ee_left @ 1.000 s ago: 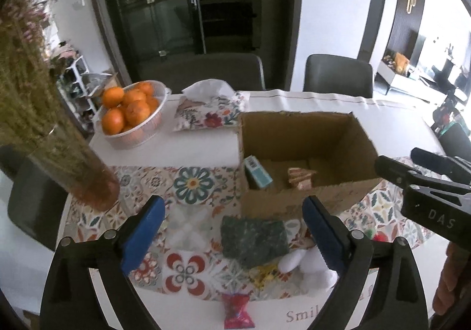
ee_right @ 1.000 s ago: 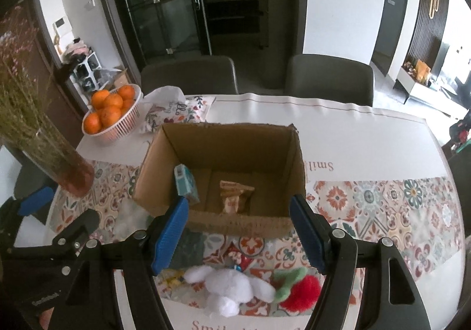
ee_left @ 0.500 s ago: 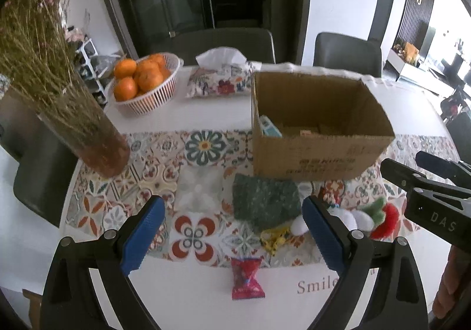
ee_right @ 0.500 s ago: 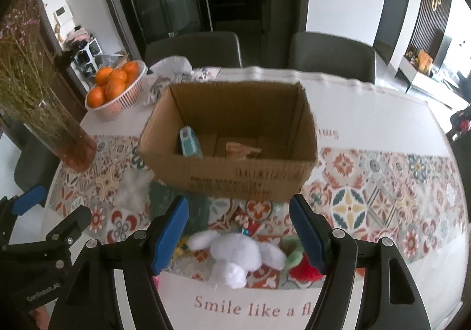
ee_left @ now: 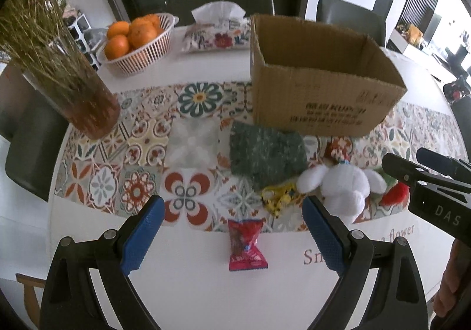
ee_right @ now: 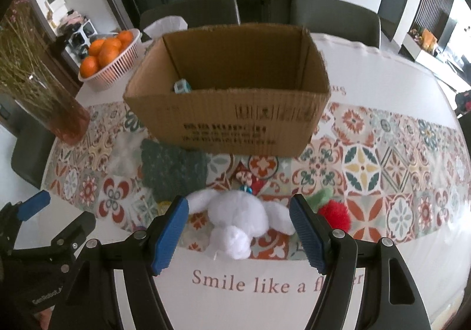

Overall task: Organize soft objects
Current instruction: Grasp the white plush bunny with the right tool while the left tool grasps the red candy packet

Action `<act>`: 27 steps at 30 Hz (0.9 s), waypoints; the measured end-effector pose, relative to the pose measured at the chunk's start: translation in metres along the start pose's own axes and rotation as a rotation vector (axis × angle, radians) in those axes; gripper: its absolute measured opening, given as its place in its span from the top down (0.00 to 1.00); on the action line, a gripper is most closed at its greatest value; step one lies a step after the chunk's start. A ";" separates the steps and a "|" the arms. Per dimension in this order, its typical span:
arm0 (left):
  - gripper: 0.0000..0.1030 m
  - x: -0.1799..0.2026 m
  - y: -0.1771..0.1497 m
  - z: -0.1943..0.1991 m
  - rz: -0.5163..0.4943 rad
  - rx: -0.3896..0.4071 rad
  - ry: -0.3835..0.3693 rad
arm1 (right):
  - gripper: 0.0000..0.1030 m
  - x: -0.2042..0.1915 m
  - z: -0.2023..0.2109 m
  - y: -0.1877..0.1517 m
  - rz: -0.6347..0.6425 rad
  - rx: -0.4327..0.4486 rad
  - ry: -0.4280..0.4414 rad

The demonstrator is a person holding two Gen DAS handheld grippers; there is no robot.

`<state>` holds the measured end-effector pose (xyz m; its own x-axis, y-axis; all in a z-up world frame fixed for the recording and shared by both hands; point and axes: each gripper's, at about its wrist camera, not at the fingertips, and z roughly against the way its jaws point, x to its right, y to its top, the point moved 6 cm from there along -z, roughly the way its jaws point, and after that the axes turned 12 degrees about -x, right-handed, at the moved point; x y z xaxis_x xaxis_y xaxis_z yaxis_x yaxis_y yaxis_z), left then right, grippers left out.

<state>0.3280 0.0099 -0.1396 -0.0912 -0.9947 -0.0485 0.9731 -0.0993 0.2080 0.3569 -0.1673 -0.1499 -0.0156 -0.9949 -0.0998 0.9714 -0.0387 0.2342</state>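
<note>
An open cardboard box [ee_left: 321,100] [ee_right: 229,124] stands on the patterned runner, with a teal carton [ee_right: 182,86] showing inside. In front of it lie a dark green cloth [ee_left: 265,156] [ee_right: 170,168], a white fluffy pad [ee_left: 192,144], a white plush bunny [ee_left: 338,185] [ee_right: 238,215], a red-and-green plush [ee_right: 332,209] and a red snack packet [ee_left: 245,244]. My left gripper [ee_left: 231,207] hangs open above the packet with nothing between its fingers. My right gripper [ee_right: 238,207] is open above the bunny, and its pads stand clear of the plush.
A glass vase of dried grass [ee_left: 73,88] stands at the left. A basket of oranges [ee_left: 138,38] and a floral tissue pouch [ee_left: 217,32] sit behind. A small yellow item [ee_left: 276,197] lies by the green cloth. Chairs ring the round table [ee_left: 188,285].
Both grippers have come down toward the table's front edge. The box now shows its front wall rather than its inside, and the soft things look larger and nearer.
</note>
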 end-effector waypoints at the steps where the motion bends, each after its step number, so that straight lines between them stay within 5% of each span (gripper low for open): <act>1: 0.07 0.000 -0.002 -0.003 0.000 -0.010 -0.002 | 0.30 0.000 -0.004 -0.002 -0.001 -0.009 0.001; 27: 0.08 0.003 -0.040 -0.099 0.003 -0.256 -0.083 | 0.30 0.007 -0.085 -0.031 -0.014 -0.179 -0.019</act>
<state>0.3096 0.0138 -0.2444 -0.0946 -0.9949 0.0348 0.9943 -0.0962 -0.0468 0.3468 -0.1654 -0.2399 -0.0321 -0.9961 -0.0827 0.9977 -0.0368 0.0566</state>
